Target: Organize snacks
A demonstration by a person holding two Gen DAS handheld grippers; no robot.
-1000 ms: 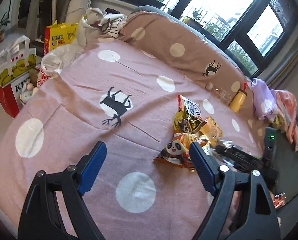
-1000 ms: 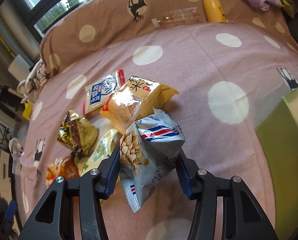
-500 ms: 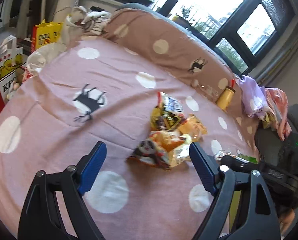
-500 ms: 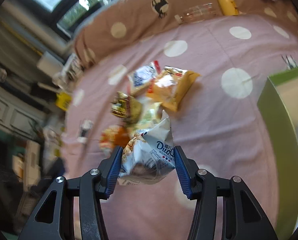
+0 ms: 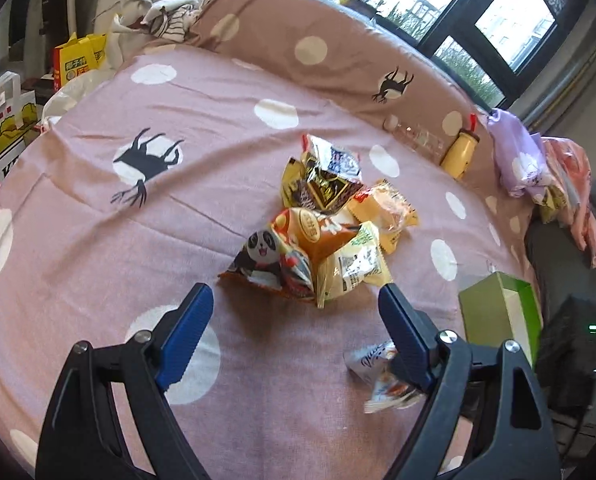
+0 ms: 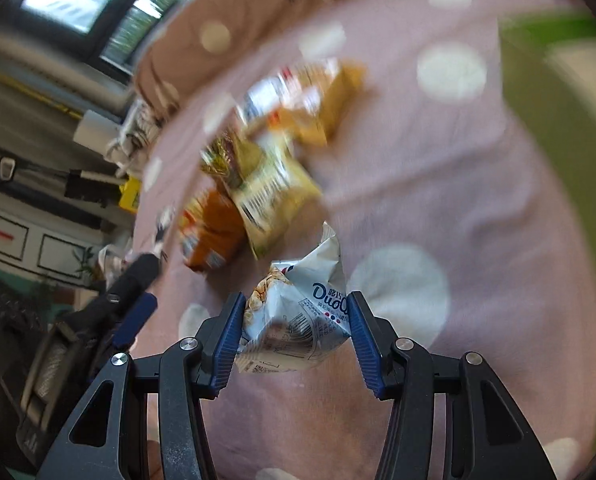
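**A:** What are we holding, and why that way?

**B:** In the right wrist view, our right gripper (image 6: 296,336) sits at the bottom centre of the frame. Its jaws pinch a white and blue snack bag (image 6: 298,320) from both sides, by the bag's body. That grip lifts the bag clear of the bed (image 6: 437,184), so we judge it is being carried to a container. The rest of that frame is blurred.

**A:** And our other hand?

**B:** In the left wrist view, our left gripper (image 5: 294,332) fills the bottom of the frame. Its jaws are spread wide with nothing between them. They point at the pile of snacks (image 5: 325,224) in the middle of the frame, so we judge this hand is lining up for the next bag. Nearest the jaws lies an orange bag with a panda (image 5: 274,256), touching a pale yellow bag (image 5: 353,268) just right of it.

**A:** Where would the snacks go?

**B:** A green box (image 5: 497,316) stands open at the right of the left wrist view, lower than the pile and apart from it. We can see its pale inner wall but not its floor, so we cannot tell what it holds. In the right wrist view the same box is a green blur along the right edge.

**A:** Anything else on the bed?

**B:** A yellow bottle (image 5: 461,152) and a clear bottle (image 5: 413,138) lie against the brown pillow (image 5: 309,48) in the upper right, well apart from the pile. Paper shopping bags (image 5: 2,128) stand beside the bed at the left edge.
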